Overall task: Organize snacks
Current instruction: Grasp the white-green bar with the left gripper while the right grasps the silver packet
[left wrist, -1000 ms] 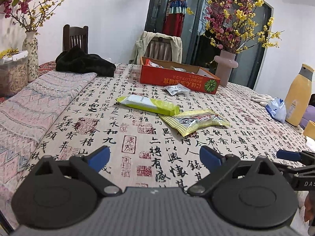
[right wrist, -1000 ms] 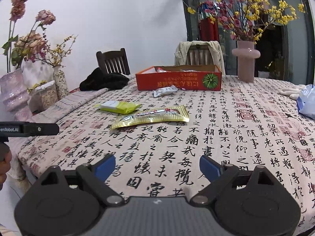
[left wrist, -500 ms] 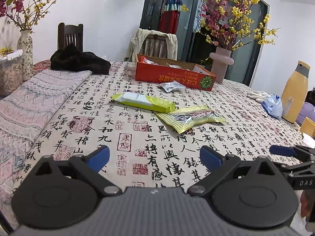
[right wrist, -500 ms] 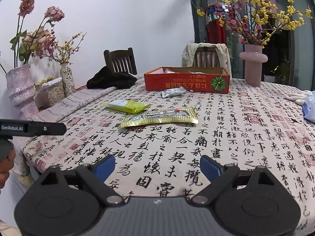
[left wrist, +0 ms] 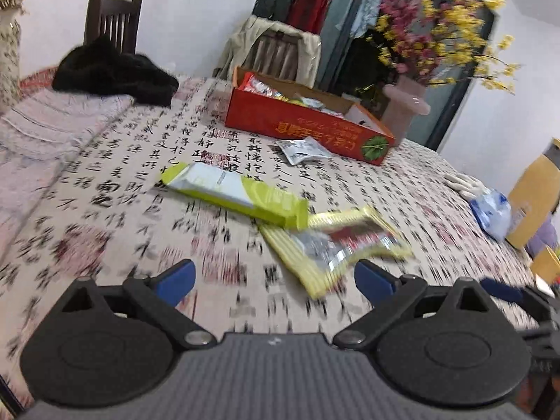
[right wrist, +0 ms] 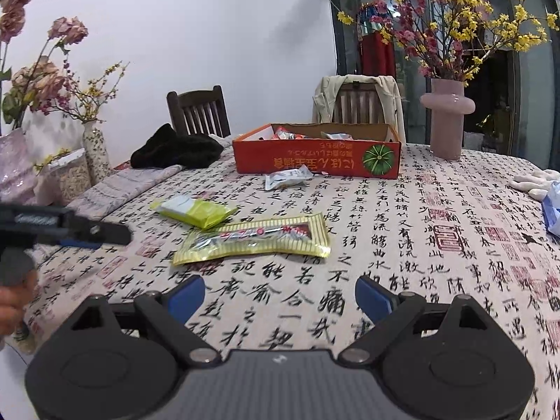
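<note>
Three snack packs lie on a calligraphy-print tablecloth: a lime-green and white pack (left wrist: 238, 194) (right wrist: 196, 210), a yellow striped pack (left wrist: 332, 245) (right wrist: 255, 238) and a small silver sachet (left wrist: 302, 150) (right wrist: 285, 178). Behind them stands an open red cardboard box (left wrist: 308, 131) (right wrist: 315, 162) holding more snacks. My left gripper (left wrist: 274, 281) is open, just short of the yellow pack's near corner. My right gripper (right wrist: 280, 295) is open too, nearer the table's front edge, with nothing between its fingers. The left gripper (right wrist: 91, 236) also shows at the left of the right wrist view.
A black garment (left wrist: 115, 75) lies at the back left by a dark chair (right wrist: 197, 112). A pink vase (right wrist: 446, 124) of flowers stands behind the box. At the right are white gloves (left wrist: 462, 183), a blue bag (left wrist: 491, 211) and a yellow bottle (left wrist: 535, 196).
Both grippers have moved forward over the table toward the snacks; the left one moved more and its view is now blurred. Jaws stay wide apart. The snacks have not moved.
</note>
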A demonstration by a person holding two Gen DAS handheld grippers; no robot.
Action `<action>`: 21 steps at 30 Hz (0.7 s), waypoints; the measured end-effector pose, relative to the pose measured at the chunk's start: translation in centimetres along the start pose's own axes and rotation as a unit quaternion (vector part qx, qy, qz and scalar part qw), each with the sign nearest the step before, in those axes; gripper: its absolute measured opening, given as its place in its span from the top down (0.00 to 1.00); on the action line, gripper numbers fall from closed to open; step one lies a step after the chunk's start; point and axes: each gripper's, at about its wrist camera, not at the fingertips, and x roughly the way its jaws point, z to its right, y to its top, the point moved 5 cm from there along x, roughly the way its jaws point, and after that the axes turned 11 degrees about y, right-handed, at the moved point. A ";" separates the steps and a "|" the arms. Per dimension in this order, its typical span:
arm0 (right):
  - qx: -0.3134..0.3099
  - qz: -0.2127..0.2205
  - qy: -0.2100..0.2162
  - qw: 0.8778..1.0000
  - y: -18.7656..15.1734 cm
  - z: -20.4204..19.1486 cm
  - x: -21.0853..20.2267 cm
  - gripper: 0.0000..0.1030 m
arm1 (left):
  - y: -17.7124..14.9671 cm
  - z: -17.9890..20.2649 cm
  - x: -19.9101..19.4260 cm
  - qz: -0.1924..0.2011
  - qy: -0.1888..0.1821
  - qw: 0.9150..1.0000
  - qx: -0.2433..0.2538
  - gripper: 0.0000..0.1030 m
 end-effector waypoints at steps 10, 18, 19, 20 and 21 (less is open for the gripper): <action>-0.007 -0.005 -0.022 1.000 4.5 4.0 3.2 0.10 | 6.7 -0.5 11.3 -0.066 0.047 0.995 -0.052 0.04; -0.029 -0.026 -0.014 0.999 9.0 7.1 8.5 0.10 | 9.2 2.3 15.3 -0.044 0.048 0.996 0.065 0.35; -0.029 -0.028 -0.009 0.999 9.8 7.3 9.4 0.10 | 8.9 2.7 15.5 -0.038 0.044 0.995 0.084 0.36; -0.030 -0.029 -0.001 0.999 10.5 7.5 10.4 0.10 | 8.5 3.3 15.5 -0.025 0.045 0.993 0.110 0.39; -0.032 -0.030 0.006 0.999 11.0 7.7 11.3 0.10 | 8.1 3.7 15.4 -0.012 0.048 0.990 0.131 0.53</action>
